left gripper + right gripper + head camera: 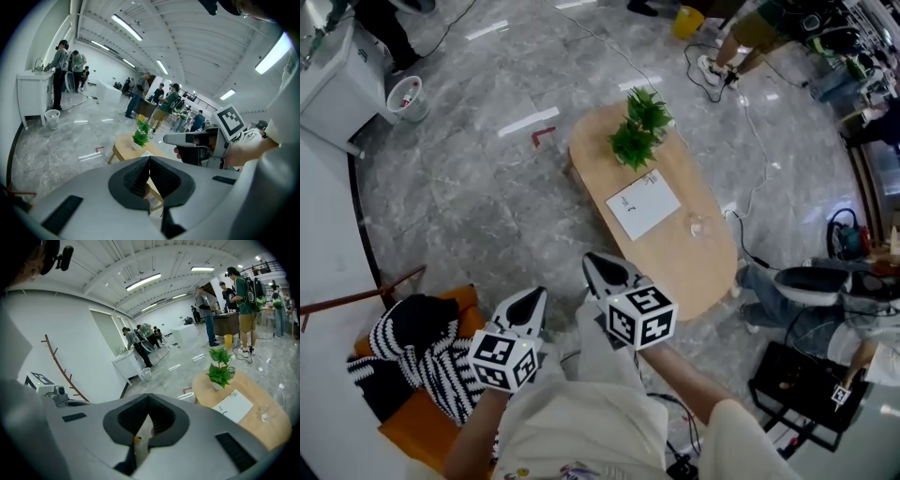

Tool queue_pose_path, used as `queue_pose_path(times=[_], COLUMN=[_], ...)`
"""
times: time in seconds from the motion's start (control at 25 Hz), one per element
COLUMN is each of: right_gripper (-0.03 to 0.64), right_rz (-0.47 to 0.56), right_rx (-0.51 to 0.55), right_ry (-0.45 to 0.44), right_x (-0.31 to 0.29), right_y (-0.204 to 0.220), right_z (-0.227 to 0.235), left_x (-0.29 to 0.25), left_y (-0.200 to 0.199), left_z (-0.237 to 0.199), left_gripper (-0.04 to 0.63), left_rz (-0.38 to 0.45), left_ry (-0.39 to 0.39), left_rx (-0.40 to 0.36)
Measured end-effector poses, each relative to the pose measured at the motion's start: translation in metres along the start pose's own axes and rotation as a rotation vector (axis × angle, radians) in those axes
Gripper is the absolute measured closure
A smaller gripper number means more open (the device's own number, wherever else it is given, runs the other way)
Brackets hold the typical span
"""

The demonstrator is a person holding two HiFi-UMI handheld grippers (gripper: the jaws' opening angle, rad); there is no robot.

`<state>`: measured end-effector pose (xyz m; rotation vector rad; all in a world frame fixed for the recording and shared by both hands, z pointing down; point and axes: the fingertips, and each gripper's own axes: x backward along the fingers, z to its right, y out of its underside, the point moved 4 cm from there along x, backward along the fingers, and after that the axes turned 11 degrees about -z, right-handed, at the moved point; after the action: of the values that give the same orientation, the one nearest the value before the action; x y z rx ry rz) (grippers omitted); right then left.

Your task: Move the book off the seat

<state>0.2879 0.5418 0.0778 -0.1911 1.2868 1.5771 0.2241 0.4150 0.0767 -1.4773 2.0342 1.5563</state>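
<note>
We hold both tools shut and empty. The left gripper (534, 302) has its jaws closed tip to tip. Its ribbed black pads (136, 180) meet in a seam with nothing between them. The right gripper (598, 268) is the same, jaws together on nothing. Both point forward and down over the floor, side by side, each with its marker cube (503, 359) on the end nearest us. Our forearms run out of the bottom edge of the head view.

The book (643, 206), white-covered, lies flat on the oval wooden table (698, 267) ahead of the grippers. It is apart from both and just beside a potted plant (639, 127). Its print is too small for us to read. Near its corner stands a small clear thing (697, 225), perhaps a glass; we cannot tell. In the left gripper view our own jaws cover most of the table, and the book hardly shows.

The seat (412, 427), orange, sits at lower left beside the left gripper. It is cut off by the frame and largely covered by a black-and-white striped cloth (431, 361), so we cannot see all of its surface. At the right edge a seated person (825, 291) is only partly in view.
</note>
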Motion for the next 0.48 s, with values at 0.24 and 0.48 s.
queue_pose_path(times=[0.24,0.48], right_gripper=[0.609,0.609], right_rz=[0.001,0.016], right_rx=[0.017,0.012], right_ry=[-0.047,-0.088], right_x=[0.021,0.042], right_y=[0.026,0.041], right_z=[-0.036,-0.063], left_x=[0.021,0.044], left_y=[0.016,0.02], left_z=[0.012,0.028], left_gripper=[0.586,0.586], left_rz=[0.019,0.037], left_ry=[-0.003,-0.002], left_rx=[0.006,-0.009])
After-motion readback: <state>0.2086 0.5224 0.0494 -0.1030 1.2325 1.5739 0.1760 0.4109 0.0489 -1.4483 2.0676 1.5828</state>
